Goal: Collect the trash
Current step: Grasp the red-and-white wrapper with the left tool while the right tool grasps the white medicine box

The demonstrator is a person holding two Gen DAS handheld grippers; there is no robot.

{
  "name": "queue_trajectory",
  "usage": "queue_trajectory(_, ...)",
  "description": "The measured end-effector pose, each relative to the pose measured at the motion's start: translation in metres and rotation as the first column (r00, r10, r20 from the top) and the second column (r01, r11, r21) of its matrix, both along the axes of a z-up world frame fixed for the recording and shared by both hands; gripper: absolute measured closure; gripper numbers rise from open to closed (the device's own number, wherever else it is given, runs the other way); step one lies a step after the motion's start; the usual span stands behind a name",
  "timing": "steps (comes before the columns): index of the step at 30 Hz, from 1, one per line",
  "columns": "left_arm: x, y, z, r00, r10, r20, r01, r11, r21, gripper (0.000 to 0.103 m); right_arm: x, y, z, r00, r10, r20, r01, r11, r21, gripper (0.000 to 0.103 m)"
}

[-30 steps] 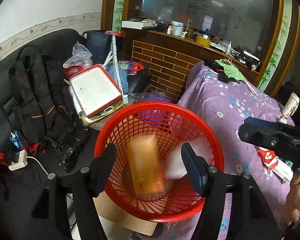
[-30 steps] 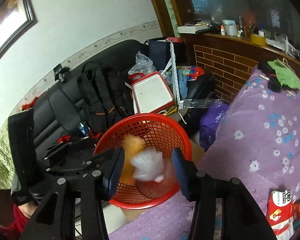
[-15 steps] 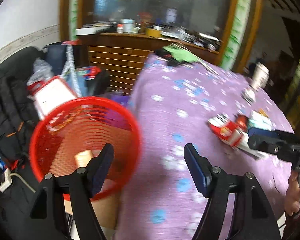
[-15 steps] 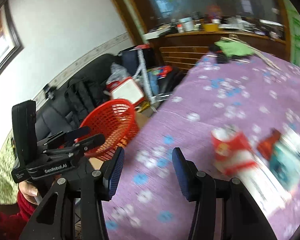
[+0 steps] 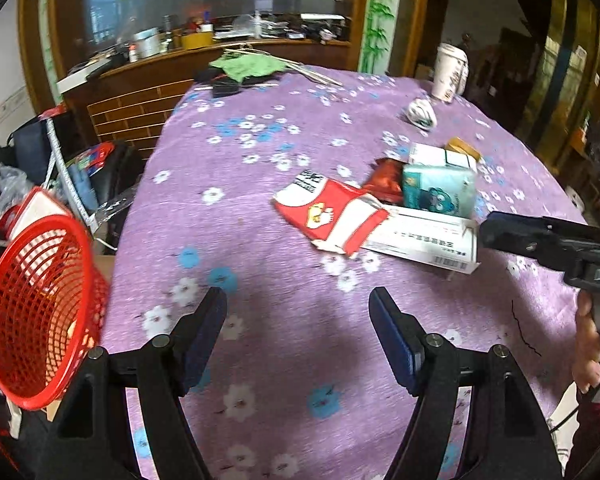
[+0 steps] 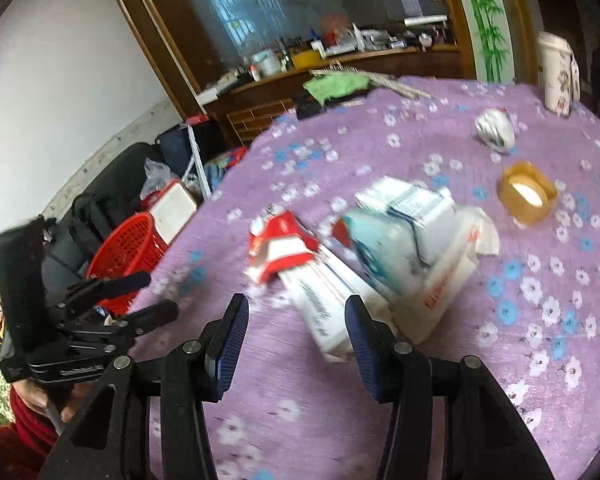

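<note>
A pile of trash lies on the purple flowered tablecloth (image 5: 292, 272): a red and white packet (image 5: 332, 216) (image 6: 280, 244), a long white box (image 5: 424, 240) (image 6: 320, 308), a teal tissue pack (image 5: 436, 192) (image 6: 376, 240) and a red wrapper (image 5: 384, 180). My left gripper (image 5: 298, 304) is open over bare cloth, short of the pile. My right gripper (image 6: 296, 308) is open, and the white box's near end shows between its fingers without touching the pads. The red mesh basket (image 5: 36, 312) (image 6: 128, 248) stands off the table's left edge.
A tape roll (image 6: 526, 196), a crumpled white wad (image 6: 496, 130) and a tall paper cup (image 6: 556, 72) sit farther back on the table. A green cloth (image 5: 248, 66) lies at the far edge. A black sofa with bags (image 6: 96, 216) is beside the basket.
Both grippers have swung from above the red basket, rightward over the table, to the trash pile. The basket now sits at the left edge of both views.
</note>
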State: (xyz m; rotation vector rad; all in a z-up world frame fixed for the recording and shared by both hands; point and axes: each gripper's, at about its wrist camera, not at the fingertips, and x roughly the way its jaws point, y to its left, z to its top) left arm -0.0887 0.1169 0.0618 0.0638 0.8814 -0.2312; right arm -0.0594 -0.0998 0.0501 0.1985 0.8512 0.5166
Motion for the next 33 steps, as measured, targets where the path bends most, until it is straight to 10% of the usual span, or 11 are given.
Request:
queue_trajectory(14,0.029,0.011,-0.003,0.998,0.032,-0.062,-0.033,0.999,-0.021,0.030,0.033,0.017,-0.035,0.994,0.092,-0.063,-0.097,0.991,-0.094,0.040)
queue_trajectory(25,0.049,0.009,0.000,0.997,0.024,-0.075,-0.025,1.000,-0.001,0.028,0.018,0.068,-0.049,0.987,0.160,0.017,-0.140,0.902,-0.408,0.037)
queue_trajectory(33,0.076,0.013,-0.007,0.982,0.048,-0.181,-0.072,0.989,-0.131,0.025,0.018,0.043,-0.042,0.996,0.090,0.002,-0.086,0.955,-0.283,0.048)
